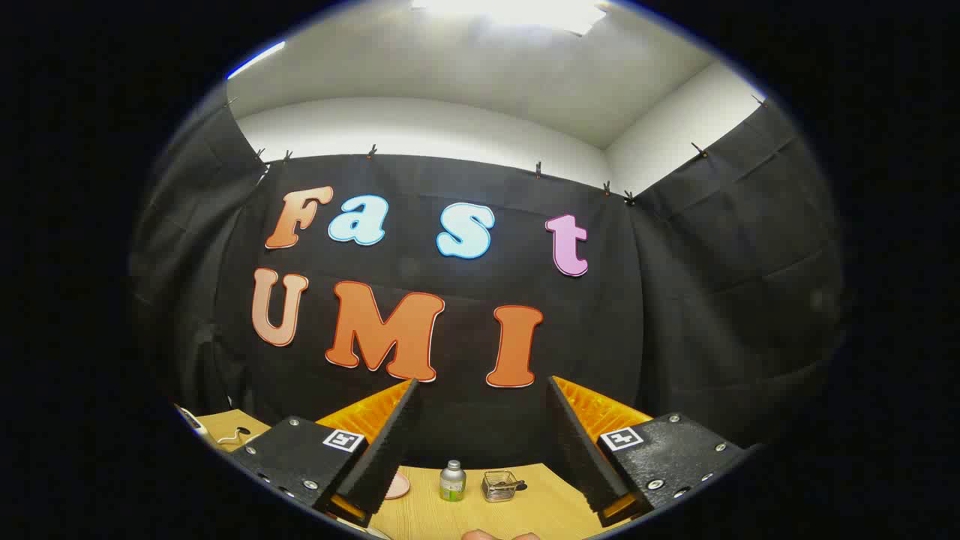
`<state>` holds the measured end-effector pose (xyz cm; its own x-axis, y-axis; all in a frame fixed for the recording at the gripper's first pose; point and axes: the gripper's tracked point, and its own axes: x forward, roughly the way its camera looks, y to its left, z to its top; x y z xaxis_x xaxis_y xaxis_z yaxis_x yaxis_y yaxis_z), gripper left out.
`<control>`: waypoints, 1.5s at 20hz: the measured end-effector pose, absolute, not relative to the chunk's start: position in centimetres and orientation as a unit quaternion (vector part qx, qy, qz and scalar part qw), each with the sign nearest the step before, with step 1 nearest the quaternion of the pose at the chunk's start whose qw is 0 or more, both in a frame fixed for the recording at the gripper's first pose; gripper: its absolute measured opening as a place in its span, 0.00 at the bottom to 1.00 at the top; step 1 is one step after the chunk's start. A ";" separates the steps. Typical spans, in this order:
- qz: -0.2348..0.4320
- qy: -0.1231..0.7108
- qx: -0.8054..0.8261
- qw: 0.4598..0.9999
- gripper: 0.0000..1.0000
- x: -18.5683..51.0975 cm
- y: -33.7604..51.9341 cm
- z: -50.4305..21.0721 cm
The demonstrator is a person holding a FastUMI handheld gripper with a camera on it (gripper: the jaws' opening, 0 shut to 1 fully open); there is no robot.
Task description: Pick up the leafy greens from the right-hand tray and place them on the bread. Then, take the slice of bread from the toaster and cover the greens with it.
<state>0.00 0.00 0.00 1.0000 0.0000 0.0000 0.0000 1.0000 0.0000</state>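
Two fingers of the gripper stand wide apart, empty, aimed level over the table, so any greens must lie below.

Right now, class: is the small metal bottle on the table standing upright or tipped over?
Upright. The bottle stands on its base on the wooden table, cap uppermost, beyond the open gripper, beside a small clear container.

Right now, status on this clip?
Claw open, holding nothing, raised toward booth wall. Small can and clear container on table beyond fingers. Nothing blocking.
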 end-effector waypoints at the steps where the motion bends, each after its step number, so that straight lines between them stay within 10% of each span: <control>1: 0.008 0.004 0.001 1.000 0.98 0.0 0.5 -0.1; 15: -0.001 0.016 -0.009 1.000 0.97 0.1 0.6 -0.3; 30: 0.070 0.291 -0.018 0.954 0.96 -6.9 3.8 -23.1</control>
